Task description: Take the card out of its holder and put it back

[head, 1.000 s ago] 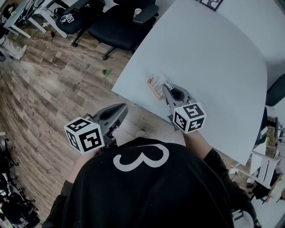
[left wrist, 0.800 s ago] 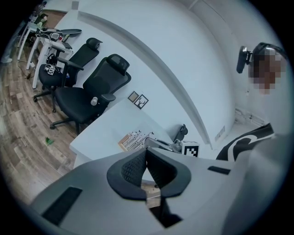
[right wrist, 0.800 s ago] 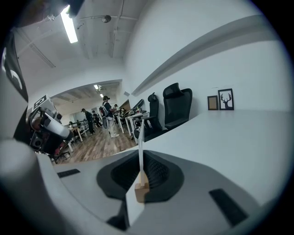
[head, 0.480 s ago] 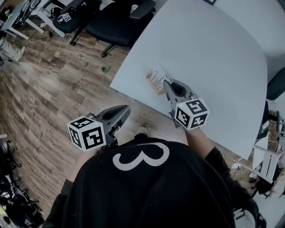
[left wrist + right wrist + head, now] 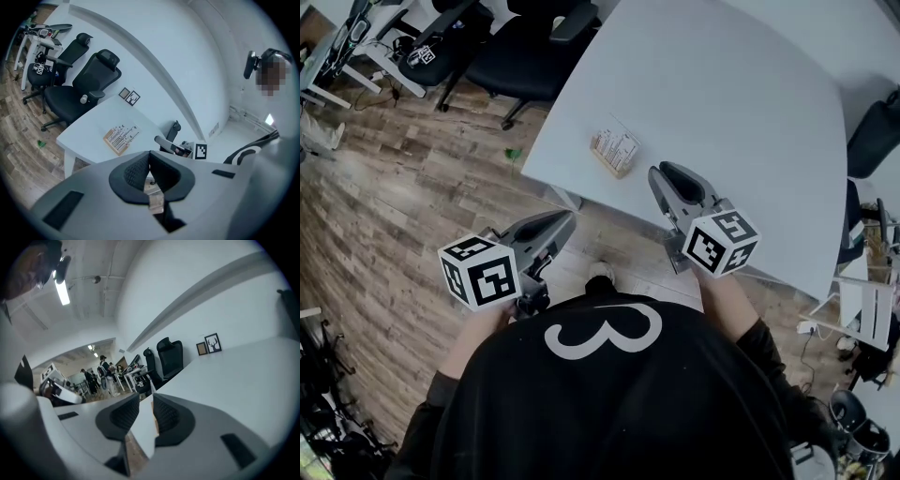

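The large white round-cornered table (image 5: 750,112) is filling the upper half of the head view, with wood-plank flooring (image 5: 394,206) running beside it. The person in the black top (image 5: 609,403) is standing at the table's near edge.

The right gripper (image 5: 659,171) is hovering over that edge. Its jaws are opening with a clear gap and nothing between them, only the table edge showing through. The left gripper (image 5: 565,218) is hanging over the floor, well apart from the table, its pads meeting at the tips and empty.

The flat tan wooden card holder (image 5: 615,150) is lying near the table's corner, just ahead of the right gripper but not touching it. The white printed card (image 5: 123,136) seems to be sitting in it.

The next grasp is probably calling for the right gripper to be coming in low and level. Its pads should be closing on the card's free edge alone, never the wooden rim. The left gripper could be steadying the holder so it isn't sliding toward the edge.
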A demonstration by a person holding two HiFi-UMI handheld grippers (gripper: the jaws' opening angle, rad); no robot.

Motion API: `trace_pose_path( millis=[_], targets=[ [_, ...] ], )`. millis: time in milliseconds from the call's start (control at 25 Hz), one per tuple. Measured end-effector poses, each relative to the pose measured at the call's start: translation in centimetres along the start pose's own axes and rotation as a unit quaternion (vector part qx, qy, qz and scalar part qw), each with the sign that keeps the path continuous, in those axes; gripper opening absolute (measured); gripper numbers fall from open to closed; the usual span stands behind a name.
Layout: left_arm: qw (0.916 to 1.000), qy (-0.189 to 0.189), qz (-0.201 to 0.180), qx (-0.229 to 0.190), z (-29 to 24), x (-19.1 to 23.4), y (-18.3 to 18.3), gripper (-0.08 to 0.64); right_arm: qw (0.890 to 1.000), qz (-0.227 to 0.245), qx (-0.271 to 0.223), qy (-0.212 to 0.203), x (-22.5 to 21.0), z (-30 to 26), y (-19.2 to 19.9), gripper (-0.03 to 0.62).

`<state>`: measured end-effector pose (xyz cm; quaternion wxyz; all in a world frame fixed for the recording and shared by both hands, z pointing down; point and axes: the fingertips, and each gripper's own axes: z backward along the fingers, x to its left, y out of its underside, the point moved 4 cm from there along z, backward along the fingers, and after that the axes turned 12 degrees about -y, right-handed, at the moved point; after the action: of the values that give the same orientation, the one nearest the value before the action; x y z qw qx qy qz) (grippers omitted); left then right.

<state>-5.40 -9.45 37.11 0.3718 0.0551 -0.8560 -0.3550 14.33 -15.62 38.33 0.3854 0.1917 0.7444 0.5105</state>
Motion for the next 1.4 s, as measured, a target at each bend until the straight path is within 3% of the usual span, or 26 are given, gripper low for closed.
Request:
trace_pose_path(
  millis=[120,320,480,640,880,1400],
  targets=[
    [0.9998,0.013,-0.014,-0.006,1.0,-1.5,0.3,0.014,0.999,-0.038,-0.027,-0.026,2.7,2.2,-0.1,0.084],
    [0.9989,0.033,-0.033,-0.011,3.6,-4.0,2.2,0.014,0.994,-0.049,-0.049,-0.083,8.5,5.7,0.2,0.050],
    [0.9972,0.040,-0.060,-0.020,6.0,-6.1,4.6,0.014,0.987,-0.055,-0.031,-0.148,14.0,7.7,2.1,0.021],
    [0.9962,0.052,-0.063,-0.031,8.7,-7.6,6.9,0.014,0.982,-0.057,-0.011,-0.180,18.6,9.3,4.6,0.009],
    [0.9954,0.069,-0.055,-0.038,11.9,-8.6,9.5,0.014,0.982,-0.054,0.004,-0.183,22.4,11.0,6.6,0.009],
    [0.9938,0.077,-0.052,-0.061,15.0,-8.9,11.4,0.014,0.985,-0.034,0.019,-0.166,25.3,12.2,7.7,0.008]
  ],
)
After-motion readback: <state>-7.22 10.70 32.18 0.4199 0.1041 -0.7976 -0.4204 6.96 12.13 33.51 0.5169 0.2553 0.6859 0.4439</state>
